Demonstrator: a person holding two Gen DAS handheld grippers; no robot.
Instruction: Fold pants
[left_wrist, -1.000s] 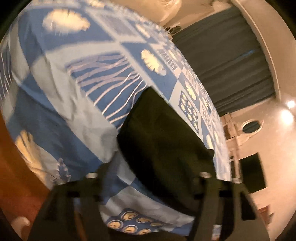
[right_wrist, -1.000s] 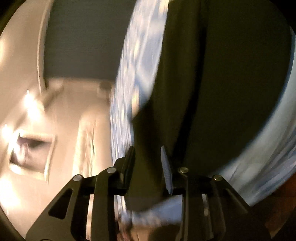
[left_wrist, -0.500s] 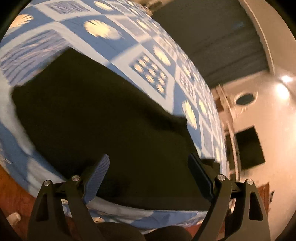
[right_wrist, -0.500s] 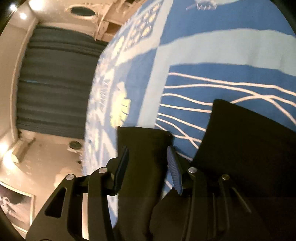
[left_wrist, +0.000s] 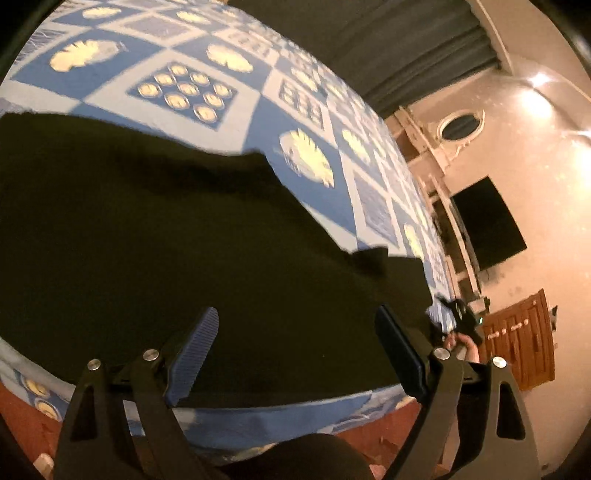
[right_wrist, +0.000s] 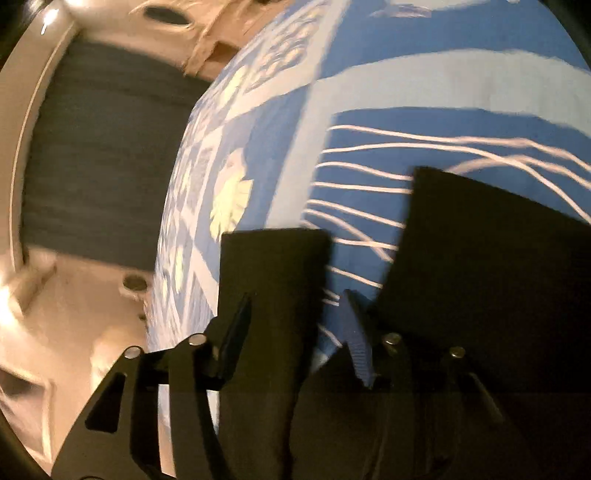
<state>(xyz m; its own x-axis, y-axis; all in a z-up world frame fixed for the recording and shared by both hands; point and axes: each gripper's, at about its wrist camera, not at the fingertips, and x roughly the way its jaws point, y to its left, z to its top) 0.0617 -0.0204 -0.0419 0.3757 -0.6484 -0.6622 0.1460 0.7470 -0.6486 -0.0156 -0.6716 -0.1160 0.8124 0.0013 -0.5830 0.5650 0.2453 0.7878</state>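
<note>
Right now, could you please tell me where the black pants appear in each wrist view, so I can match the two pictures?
Left wrist view: the black pants fill the left and centre, spread flat on the blue patterned bedspread, reaching the bed's near edge.
Right wrist view: the pants occupy the lower right, with one leg end at lower centre.
Shared landmark: the dark curtain beyond the bed's far edge.

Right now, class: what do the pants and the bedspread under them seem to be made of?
Pants: dark, matte woven cloth, probably cotton; no sheen, soft folds and limp edges. Bedspread: printed blue-and-white fabric, likely cotton; flat finish, faint creases. Fibre itself cannot be confirmed.
</note>
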